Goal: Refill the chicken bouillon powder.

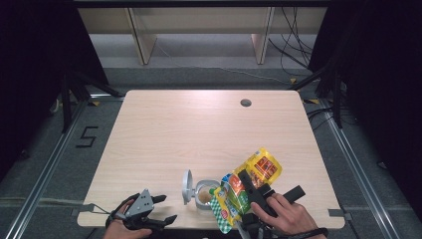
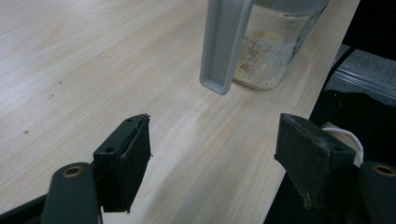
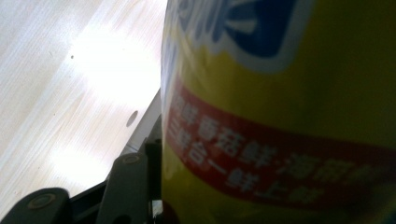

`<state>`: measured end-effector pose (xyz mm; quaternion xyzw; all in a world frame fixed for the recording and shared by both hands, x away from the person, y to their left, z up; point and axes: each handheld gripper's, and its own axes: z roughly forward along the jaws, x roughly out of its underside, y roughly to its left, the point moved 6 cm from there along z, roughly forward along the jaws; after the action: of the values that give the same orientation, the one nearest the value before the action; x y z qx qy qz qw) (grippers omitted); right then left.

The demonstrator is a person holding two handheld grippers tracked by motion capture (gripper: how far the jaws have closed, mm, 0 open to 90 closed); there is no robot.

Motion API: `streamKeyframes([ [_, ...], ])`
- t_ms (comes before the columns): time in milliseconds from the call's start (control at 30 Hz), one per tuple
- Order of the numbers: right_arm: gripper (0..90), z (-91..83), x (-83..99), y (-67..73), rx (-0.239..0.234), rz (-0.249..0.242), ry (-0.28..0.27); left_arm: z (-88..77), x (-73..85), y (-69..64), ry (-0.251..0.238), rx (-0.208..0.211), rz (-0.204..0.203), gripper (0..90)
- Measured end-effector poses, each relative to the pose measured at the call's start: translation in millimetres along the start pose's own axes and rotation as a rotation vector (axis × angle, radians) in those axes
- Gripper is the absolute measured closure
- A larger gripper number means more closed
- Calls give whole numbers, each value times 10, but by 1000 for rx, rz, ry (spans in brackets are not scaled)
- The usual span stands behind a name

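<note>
Wooden table (image 1: 189, 129), yellow pouch (image 1: 249, 181) gripped in right claw (image 1: 247, 183), left claw (image 1: 161, 209) open beside jar (image 1: 203, 195)

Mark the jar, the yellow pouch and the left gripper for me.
jar (image 1: 204, 195): high view, its open mouth.
yellow pouch (image 1: 263, 166): high view, its printed upper face.
left gripper (image 1: 165, 209): high view, between the open jaws.

Lab recording bay: black curtains (image 1: 30, 74), floor rails (image 1: 47, 169), loose cables (image 1: 293, 45).

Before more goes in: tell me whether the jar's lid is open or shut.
Open: the grey lid stands flipped up beside the jar, whose mouth shows pale powder inside.
</note>
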<state>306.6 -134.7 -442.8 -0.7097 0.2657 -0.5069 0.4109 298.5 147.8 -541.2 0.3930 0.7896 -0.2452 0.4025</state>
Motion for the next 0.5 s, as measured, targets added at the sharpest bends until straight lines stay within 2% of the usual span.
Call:
streamKeyframes([
  [67, 536, -1, 5, 0, 0, -1, 4, -10, 5, 26, 17, -4, 24, 262],
  [167, 543, -3, 7, -1, 1, 1, 3, -4, 1, 7, 4, 1, 2, 262],
  [233, 543, -6, 4, -1, 2, 1, 0, -10, 3, 28, 13, -6, 22, 261],
  [300, 543, -7, 2, -1, 2, 3, -3, -3, -1, 9, 0, 1, 2, 261],
  [333, 543, -6, 0, -1, 2, 2, -3, -5, 0, 6, 4, 1, 2, 261],
  [367, 543, -6, 0, -1, 2, 2, -2, -13, 7, 24, 19, -5, 22, 262],
  [500, 544, -8, 7, 2, 2, 2, -1, -6, 1, 9, 4, 0, 3, 262],
])
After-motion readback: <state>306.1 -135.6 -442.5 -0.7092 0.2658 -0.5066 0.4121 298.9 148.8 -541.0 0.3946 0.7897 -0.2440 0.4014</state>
